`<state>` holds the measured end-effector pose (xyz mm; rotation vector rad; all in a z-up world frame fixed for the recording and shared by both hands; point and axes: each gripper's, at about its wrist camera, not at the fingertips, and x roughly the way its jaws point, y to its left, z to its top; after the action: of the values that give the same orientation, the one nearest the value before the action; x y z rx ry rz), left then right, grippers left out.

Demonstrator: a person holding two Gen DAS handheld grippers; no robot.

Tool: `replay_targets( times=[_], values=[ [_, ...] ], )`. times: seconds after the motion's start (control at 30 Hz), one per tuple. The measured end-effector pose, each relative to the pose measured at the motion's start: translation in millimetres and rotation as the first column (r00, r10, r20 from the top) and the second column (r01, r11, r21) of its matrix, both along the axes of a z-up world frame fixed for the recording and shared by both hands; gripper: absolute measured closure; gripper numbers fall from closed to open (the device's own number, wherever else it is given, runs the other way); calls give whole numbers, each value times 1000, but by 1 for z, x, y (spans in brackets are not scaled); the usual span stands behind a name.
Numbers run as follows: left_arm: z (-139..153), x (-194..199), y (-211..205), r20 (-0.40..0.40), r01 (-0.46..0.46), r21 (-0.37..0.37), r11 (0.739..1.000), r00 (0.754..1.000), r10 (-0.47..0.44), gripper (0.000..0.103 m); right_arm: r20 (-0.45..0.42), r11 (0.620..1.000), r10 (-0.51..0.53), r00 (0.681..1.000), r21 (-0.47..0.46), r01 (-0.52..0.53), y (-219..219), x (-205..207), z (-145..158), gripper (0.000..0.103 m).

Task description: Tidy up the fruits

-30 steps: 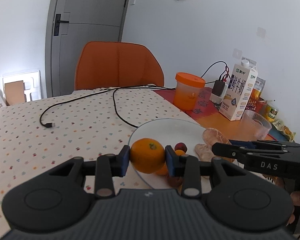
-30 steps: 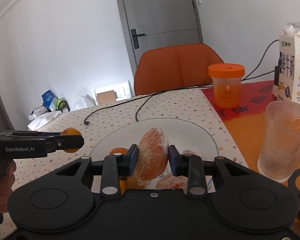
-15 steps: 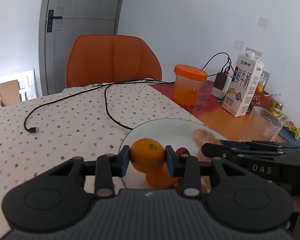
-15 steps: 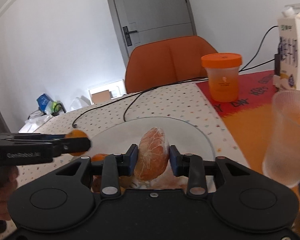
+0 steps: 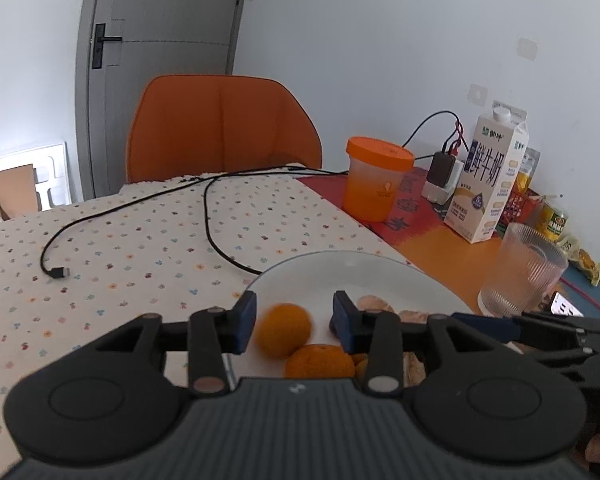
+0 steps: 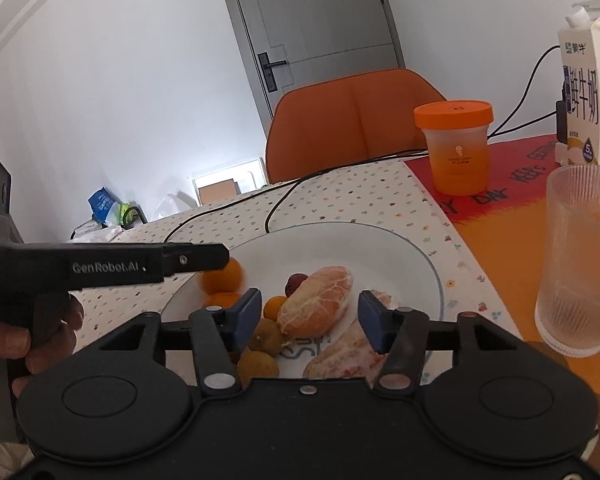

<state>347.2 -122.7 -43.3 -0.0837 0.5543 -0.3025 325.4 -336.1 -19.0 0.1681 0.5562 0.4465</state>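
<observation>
While your white plate (image 6: 428, 276) sits on the dotted tablecloth (image 5: 140, 240), your right gripper (image 6: 309, 314) is opening, pads clear of the peeled citrus piece (image 6: 316, 306) on it. Your left gripper (image 5: 294, 322) is opening too (the blurred orange (image 5: 285, 330) between its pads untouched, over the plate).

left gripper: the black two-finger gripper with blue pads (image 5: 294, 322) is tilted downward, jaws opening, pads clear on both sides of what sits between them
left gripper from the other side: a long black finger (image 6: 188, 260) reaches in level from the left edge
left hand: a bare hand (image 6: 32, 336) wrapped around the black handle, fingers curled under it
right gripper: the matching black two-finger gripper with blue pads (image 6: 306, 316) is angled down too, jaws opening, neither pad pressing on anything
right gripper from the other side: thin black fingers (image 5: 540, 330) come in from the right edge
</observation>
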Motion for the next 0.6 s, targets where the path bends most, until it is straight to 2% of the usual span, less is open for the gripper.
replay_targets(
  times=[0.47,0.6],
  values=[
    [11,-48,26,5,-49,-7,999,999,49,62,-5,999,-36,999,1,36,-1,-26,6,48],
    [14,-62,34,12,-59,-3,998,998,59,52,3,999,-51,999,6,51,-1,-36,9,43]
  ],
)
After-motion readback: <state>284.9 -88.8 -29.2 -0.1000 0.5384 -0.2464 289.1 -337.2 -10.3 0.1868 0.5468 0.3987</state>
